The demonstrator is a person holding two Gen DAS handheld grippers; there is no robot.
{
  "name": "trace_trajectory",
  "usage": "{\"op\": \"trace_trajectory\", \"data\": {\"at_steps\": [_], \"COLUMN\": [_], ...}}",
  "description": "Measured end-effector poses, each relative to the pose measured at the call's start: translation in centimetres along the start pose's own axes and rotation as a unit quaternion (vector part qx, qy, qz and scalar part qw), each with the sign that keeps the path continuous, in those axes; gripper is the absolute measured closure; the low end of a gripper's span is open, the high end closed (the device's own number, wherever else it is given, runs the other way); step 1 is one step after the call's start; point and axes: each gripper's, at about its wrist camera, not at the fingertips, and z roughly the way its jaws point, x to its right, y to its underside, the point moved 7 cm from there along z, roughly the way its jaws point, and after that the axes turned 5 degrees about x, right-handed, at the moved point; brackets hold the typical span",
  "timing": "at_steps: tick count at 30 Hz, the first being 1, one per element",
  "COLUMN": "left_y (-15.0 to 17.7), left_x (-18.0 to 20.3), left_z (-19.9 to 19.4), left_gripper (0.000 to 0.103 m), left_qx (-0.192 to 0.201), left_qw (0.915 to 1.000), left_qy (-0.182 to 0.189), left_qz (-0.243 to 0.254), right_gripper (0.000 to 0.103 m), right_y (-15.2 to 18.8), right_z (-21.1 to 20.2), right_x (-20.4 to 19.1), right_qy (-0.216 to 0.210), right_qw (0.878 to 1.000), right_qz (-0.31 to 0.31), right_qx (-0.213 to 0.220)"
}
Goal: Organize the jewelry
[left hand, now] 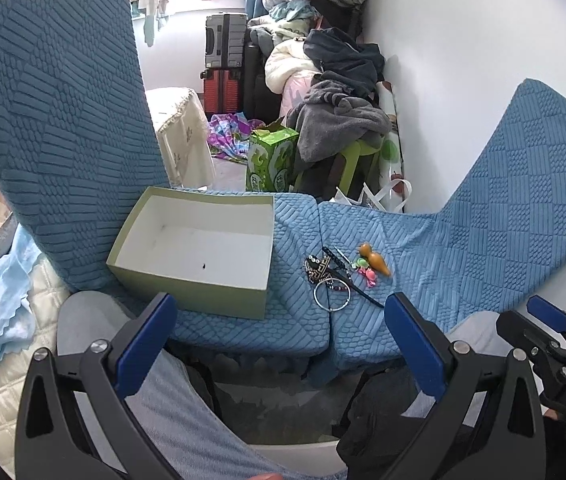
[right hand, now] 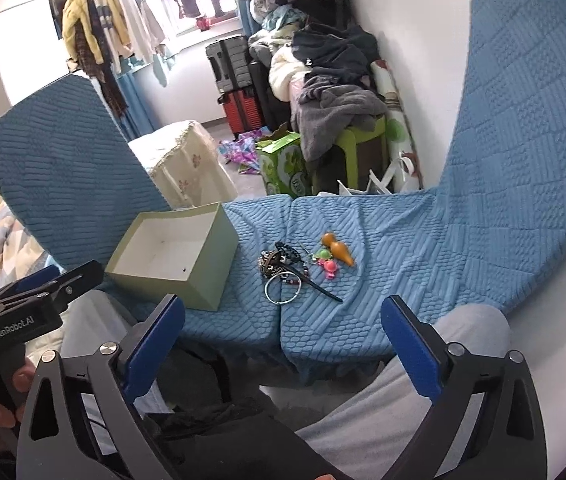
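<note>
A small heap of jewelry (left hand: 333, 276) (right hand: 283, 270) lies on the blue quilted seat cover: a silver bangle (left hand: 331, 295) (right hand: 282, 293), a black hair stick (left hand: 357, 284) (right hand: 319, 286), beaded pieces, pink and green trinkets (right hand: 325, 262) and an orange wooden gourd (left hand: 375, 262) (right hand: 339, 250). Left of the heap stands a pale green box (left hand: 199, 240) (right hand: 175, 252), white inside. My left gripper (left hand: 279, 320) and right gripper (right hand: 283, 322) hover open near the seat's front edge, short of the heap, nothing between their blue pads.
Blue padded backrests (left hand: 55, 120) (right hand: 523, 140) rise on both sides of the seats. A person's grey-clad knees (right hand: 423, 380) sit under the grippers. Beyond the seats are a green carton (left hand: 271, 160), a green stool piled with clothes (right hand: 339, 112), suitcases and a white wall at right.
</note>
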Motion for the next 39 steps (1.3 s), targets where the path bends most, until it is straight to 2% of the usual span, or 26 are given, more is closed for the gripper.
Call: {"op": "trace_trajectory", "data": {"at_steps": [6,8,10,14,24,29,33,35,37,39], "left_y": [-1.1,-1.5,-1.9,-2.6,-4.6,-4.8,-4.1,-3.5,-2.5,-1.5], "left_x": [-0.3,-0.2,-0.2,0.2,2.0,2.9,3.7,4.1,4.6,5.1], "left_z": [1.2,1.8,2.6,3.6,5.7,8.5,11.1,12.4,14.1,15.8], "left_gripper": [0.0,0.0,0.0,0.0,0.002,0.006,0.011,0.016,0.026,0.032], "left_qx": [0.008,0.011,0.01,0.015,0.023,0.016,0.004,-0.007,-0.024,-0.044], "left_qw": [0.9999,0.9997,0.9997,0.9991,0.9965,0.9952,0.9933,0.9928,0.9918,0.9899], "left_qy": [0.013,0.02,0.023,0.038,0.08,0.097,0.115,0.12,0.126,0.134], "left_qz": [-0.007,-0.006,-0.006,-0.008,0.001,0.003,0.004,0.007,0.007,0.005], "right_gripper": [0.02,0.029,0.033,0.038,0.042,0.042,0.042,0.042,0.043,0.048], "right_y": [-0.9,-1.1,-1.5,-2.2,-5.3,-6.6,-6.5,-6.0,-5.2,-4.1], "right_z": [1.4,2.0,2.7,3.6,5.5,7.3,9.5,10.9,12.4,14.0], "right_x": [-0.5,-0.4,-0.2,0.2,1.6,3.1,4.4,5.1,6.0,6.7], "right_qy": [-0.012,-0.016,-0.017,-0.015,-0.002,0.007,0.004,0.007,0.004,-0.007], "right_qw": [1.0,1.0,1.0,1.0,0.999,0.997,0.996,0.997,0.998,0.998], "right_qz": [-0.003,-0.003,-0.008,-0.017,-0.022,-0.027,-0.031,-0.029,-0.015,-0.002], "right_qx": [0.007,0.007,0.007,0.009,0.042,0.073,0.078,0.074,0.064,0.057]}}
